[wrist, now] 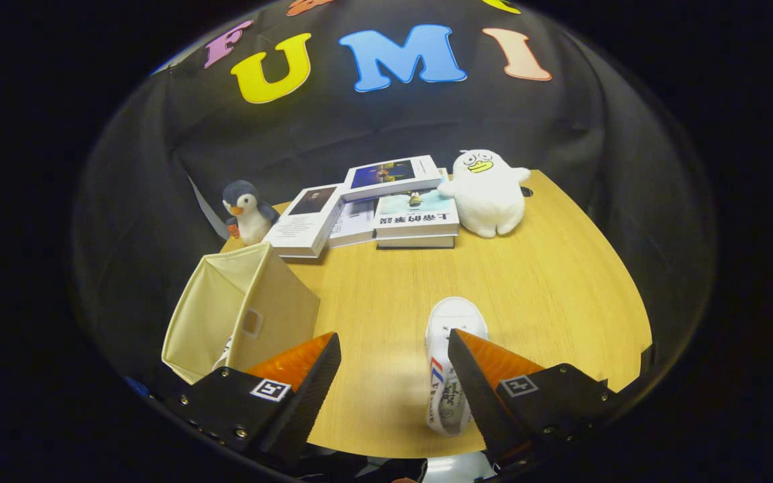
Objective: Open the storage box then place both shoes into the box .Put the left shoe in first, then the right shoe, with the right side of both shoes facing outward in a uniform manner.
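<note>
Gripper view — tool (394, 376) spread wide (holding nothing), white shoe (450, 362) beside its right finger, storage box (239, 312) left.

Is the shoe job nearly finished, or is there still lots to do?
About halfway, it seems. Done: the storage box is open, and something white like a shoe peeks out inside it, though that is hard to tell. In hand: nothing yet; the gripper is open, with the white shoe on the table beside its right finger. Left: grip that shoe and put it in the box.
</note>
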`<control>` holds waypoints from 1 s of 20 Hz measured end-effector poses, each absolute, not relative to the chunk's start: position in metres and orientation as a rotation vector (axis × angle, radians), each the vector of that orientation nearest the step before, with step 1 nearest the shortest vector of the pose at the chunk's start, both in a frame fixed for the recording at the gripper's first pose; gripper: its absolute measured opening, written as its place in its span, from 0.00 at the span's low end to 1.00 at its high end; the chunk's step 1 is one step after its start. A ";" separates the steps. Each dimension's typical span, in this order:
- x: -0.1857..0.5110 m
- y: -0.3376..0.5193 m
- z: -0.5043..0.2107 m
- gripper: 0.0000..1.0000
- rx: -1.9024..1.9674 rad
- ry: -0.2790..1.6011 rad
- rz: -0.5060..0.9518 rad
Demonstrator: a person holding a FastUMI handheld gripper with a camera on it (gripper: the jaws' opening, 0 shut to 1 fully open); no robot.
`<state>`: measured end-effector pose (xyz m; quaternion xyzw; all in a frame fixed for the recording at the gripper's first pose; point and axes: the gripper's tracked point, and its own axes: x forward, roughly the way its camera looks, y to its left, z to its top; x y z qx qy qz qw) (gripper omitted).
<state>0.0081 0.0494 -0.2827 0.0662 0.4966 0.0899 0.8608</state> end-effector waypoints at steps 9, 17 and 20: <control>-0.002 -0.008 -0.341 0.98 0.053 1.143 0.123; -0.018 -0.030 -0.391 0.98 0.006 1.264 0.106; -0.024 -0.032 -0.404 0.98 -0.009 1.305 0.113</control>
